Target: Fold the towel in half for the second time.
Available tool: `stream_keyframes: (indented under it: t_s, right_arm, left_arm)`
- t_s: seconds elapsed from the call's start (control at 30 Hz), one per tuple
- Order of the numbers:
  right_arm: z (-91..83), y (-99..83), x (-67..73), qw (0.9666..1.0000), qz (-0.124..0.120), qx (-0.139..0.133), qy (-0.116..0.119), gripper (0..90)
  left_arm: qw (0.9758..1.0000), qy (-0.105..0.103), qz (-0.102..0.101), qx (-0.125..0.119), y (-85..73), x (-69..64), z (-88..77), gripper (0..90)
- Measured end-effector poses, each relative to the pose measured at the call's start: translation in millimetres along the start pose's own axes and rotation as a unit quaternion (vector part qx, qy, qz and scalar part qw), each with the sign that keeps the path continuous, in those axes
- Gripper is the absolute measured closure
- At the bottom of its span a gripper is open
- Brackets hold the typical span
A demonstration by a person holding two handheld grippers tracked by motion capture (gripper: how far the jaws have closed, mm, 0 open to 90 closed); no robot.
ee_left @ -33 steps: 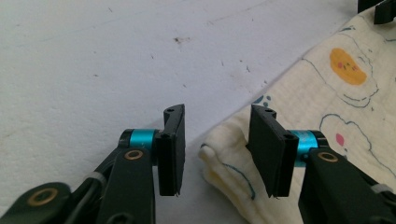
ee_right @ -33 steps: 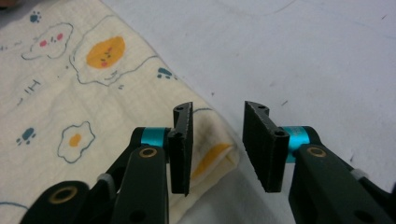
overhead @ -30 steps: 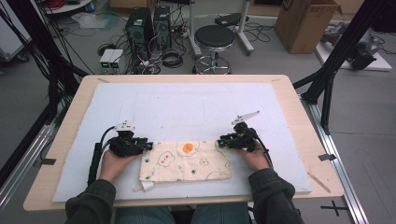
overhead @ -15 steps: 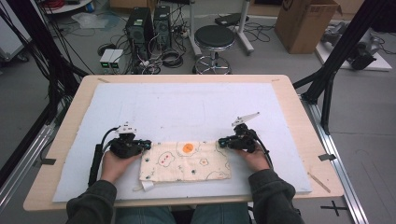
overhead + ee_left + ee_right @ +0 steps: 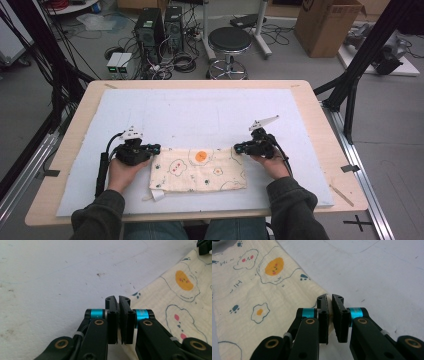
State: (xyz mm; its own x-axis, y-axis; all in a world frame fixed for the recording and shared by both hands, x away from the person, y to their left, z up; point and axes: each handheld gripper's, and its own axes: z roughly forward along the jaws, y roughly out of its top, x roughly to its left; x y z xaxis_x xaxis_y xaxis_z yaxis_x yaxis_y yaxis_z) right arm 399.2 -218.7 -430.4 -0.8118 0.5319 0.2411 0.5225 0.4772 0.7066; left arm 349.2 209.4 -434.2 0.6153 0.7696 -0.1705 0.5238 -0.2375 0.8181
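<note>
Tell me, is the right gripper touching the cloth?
Touching. In the right gripper view, the right gripper has its jaws closed on the cloth at its corner edge, with fabric pinched between them.

The cloth (image 5: 198, 170) lies on the mat (image 5: 200, 115), grippers at both far corners

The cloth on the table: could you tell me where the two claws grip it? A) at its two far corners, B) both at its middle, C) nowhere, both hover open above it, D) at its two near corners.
A: the left claw and right claw are each shut on a far corner of the cloth.
</note>
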Motion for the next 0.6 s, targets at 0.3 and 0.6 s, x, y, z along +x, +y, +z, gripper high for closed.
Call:
stream_keyframes:
  t_s: [0.3,0.6]
  right_arm:
    - [1.5,14.7,-10.7,0.9999,0.012,0.001,-0.003,83.8]
    - [2.3,31.0,-36.8,0.998,0.053,-0.017,-0.031,84.1]
  left_arm:
    - [0.9997,0.015,-0.017,-0.014,12.2,8.2,7.2,85.7]
    - [0.9992,0.016,-0.03,-0.02,35.0,22.4,21.3,85.6]
